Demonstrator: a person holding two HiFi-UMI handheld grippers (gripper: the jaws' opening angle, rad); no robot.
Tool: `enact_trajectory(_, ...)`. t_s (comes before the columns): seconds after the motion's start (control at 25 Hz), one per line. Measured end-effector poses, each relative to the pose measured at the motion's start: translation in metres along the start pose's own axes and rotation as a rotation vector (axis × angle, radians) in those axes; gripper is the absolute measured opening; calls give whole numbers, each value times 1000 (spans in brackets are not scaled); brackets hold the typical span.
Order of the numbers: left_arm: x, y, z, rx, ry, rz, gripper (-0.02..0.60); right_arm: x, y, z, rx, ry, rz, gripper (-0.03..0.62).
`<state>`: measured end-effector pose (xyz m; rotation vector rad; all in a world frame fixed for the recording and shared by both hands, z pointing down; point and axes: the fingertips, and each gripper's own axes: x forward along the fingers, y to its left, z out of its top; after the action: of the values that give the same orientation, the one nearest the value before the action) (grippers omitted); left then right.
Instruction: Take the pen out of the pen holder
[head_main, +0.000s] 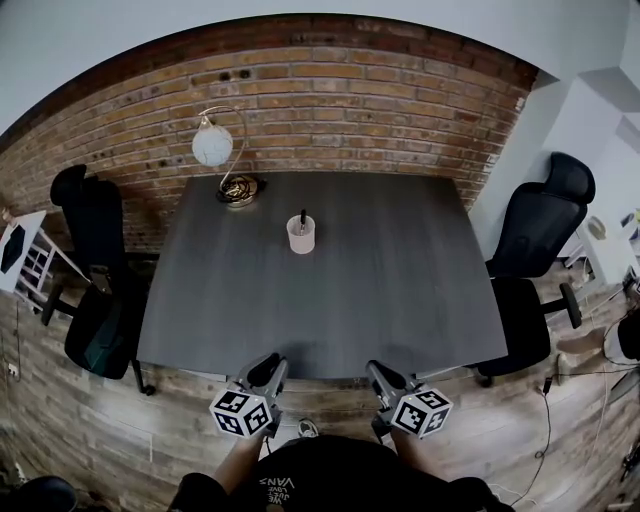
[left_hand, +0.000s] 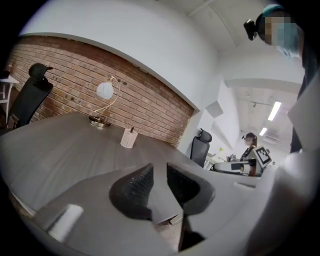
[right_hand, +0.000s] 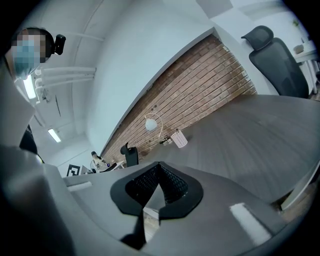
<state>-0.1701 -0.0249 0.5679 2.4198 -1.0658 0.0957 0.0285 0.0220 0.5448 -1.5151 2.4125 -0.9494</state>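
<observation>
The pen (head_main: 302, 215) stands in the pen holder (head_main: 301, 238) at upper centre on the counter (head_main: 400, 290), far from the bottom-edge left tongs (head_main: 270, 364) (narrowly parted, empty) and right tongs (head_main: 380, 370) (closed, empty), so gripping its exposed top and lifting straight up seems best.

Head view overhead, gripper views low — shared table (head_main: 400, 290)

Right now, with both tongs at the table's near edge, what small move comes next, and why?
Probably reach the left tongs forward toward the pen: it stands in the pen holder far across the table, and these tongs are slightly open, empty.
</observation>
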Motion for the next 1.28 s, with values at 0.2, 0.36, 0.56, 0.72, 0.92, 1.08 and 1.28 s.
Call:
enact_trajectory(0.2,3,23,6,25,25,-34,112,17,8,-10,21,-5,-31,2)
enact_trajectory(0.36,9,33,9,15,33,-39,137,27,11,-13,28,10,-37,2)
enact_trajectory(0.56,19,40,11,-4,34,-20,147,40,0,-7,31,25,-33,2)
enact_trajectory(0.72,28,50,19,-13,25,15,157,62,-10,4,26,40,-8,2)
enact_trajectory(0.92,49,60,37,-9,9,50,169,87,-23,23,25,63,31,2)
enact_trajectory(1.08,73,65,55,13,-5,66,170,103,-38,35,26,79,58,2)
enact_trajectory(1.28,105,72,75,38,-11,82,170,119,-57,51,32,93,78,2)
